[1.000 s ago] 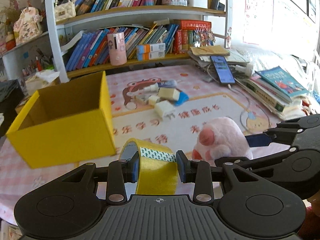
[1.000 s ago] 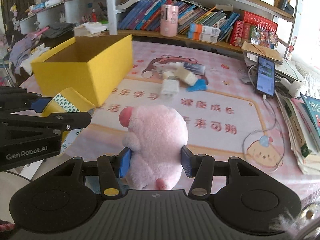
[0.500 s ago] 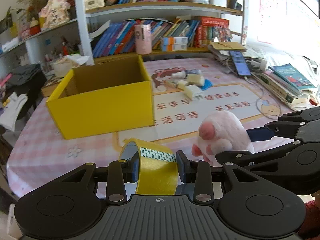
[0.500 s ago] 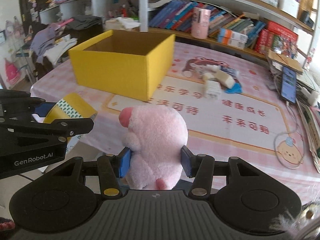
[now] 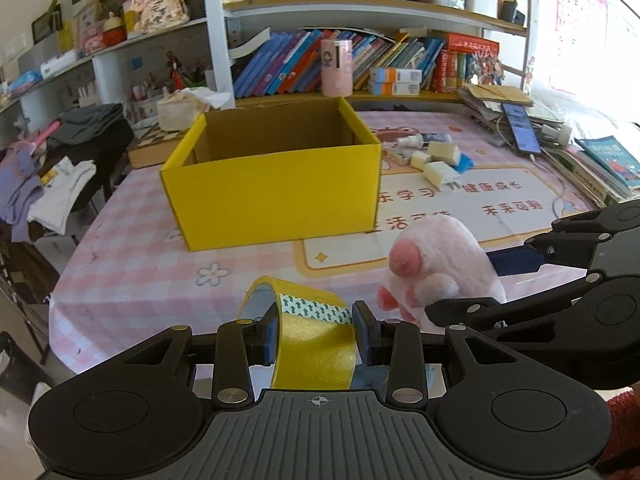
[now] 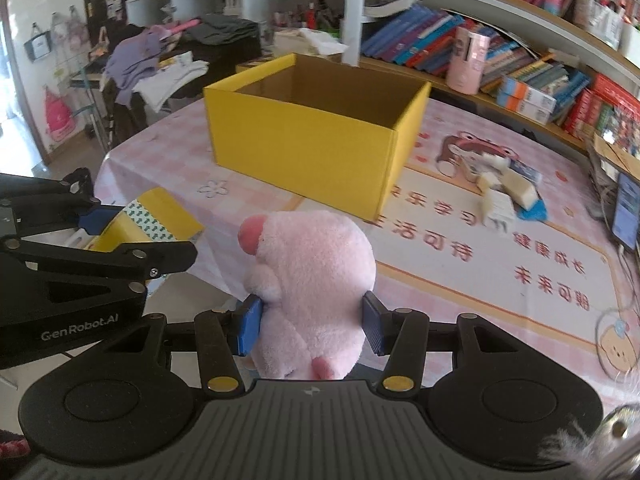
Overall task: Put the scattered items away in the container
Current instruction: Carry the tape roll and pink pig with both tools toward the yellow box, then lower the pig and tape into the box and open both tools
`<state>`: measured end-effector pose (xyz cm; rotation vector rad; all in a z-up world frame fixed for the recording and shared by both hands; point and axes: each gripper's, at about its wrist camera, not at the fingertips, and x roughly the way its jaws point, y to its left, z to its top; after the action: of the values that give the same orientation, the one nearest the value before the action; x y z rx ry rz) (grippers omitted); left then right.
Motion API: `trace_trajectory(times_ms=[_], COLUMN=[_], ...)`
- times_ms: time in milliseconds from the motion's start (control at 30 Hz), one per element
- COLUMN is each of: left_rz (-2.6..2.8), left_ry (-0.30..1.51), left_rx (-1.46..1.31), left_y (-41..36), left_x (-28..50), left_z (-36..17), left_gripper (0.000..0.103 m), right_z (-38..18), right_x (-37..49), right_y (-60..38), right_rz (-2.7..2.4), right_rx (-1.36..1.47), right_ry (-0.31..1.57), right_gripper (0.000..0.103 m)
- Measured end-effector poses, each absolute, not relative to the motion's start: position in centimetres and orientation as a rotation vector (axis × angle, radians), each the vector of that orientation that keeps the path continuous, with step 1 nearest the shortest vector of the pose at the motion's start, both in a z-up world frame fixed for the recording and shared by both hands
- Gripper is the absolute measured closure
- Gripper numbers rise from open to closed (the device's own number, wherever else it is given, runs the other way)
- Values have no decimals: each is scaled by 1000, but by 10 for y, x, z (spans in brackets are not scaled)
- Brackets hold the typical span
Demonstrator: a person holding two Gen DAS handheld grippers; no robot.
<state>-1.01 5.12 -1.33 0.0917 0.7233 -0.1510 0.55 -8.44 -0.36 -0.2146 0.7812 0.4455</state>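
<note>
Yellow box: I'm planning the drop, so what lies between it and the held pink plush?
Only bare pink tablecloth and a mat corner lie between the pink plush and yellow box, per the right wrist view.

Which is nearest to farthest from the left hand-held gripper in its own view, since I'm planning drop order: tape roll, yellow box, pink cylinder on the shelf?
1. Tape roll, clamped in the left hand-held gripper.
2. Yellow box, ahead, mid-table.
3. Pink cylinder, on the shelf behind.

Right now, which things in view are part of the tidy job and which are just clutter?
Job:
- yellow box
- tape roll, held by left gripper
- pink plush, held by right gripper
- small pile of items on the mat

Lying about:
- phone
- shelf books
- pink cup
</note>
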Motion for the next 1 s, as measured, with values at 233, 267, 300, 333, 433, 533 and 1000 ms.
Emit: trace_trajectory(times_ms=[233, 267, 300, 333, 433, 533, 1000], left_rz=[-114, -110, -106, -103, -97, -95, -103], left_ry=[730, 726, 719, 712, 688, 666, 503], left_rx=[65, 65, 69, 77, 101, 113, 203], left_y=[68, 69, 70, 70, 72, 75, 73], left_x=[-3, -1, 0, 2, 9, 18, 108], left_z=[-15, -14, -12, -10, -3, 7, 68], left_gripper=[68, 68, 68, 68, 68, 68, 68], right_z=[-2, -1, 0, 2, 8, 17, 78], right_x=[18, 19, 22, 25, 34, 47, 143], right_y=[-67, -65, -64, -64, -62, -63, -59], right_rz=[492, 500, 505, 510, 518, 526, 553], right_rx=[-240, -242, -242, -241, -229, -204, -148], right_ry=[766, 757, 748, 738, 710, 683, 520], right_gripper=[54, 54, 54, 54, 54, 54, 54])
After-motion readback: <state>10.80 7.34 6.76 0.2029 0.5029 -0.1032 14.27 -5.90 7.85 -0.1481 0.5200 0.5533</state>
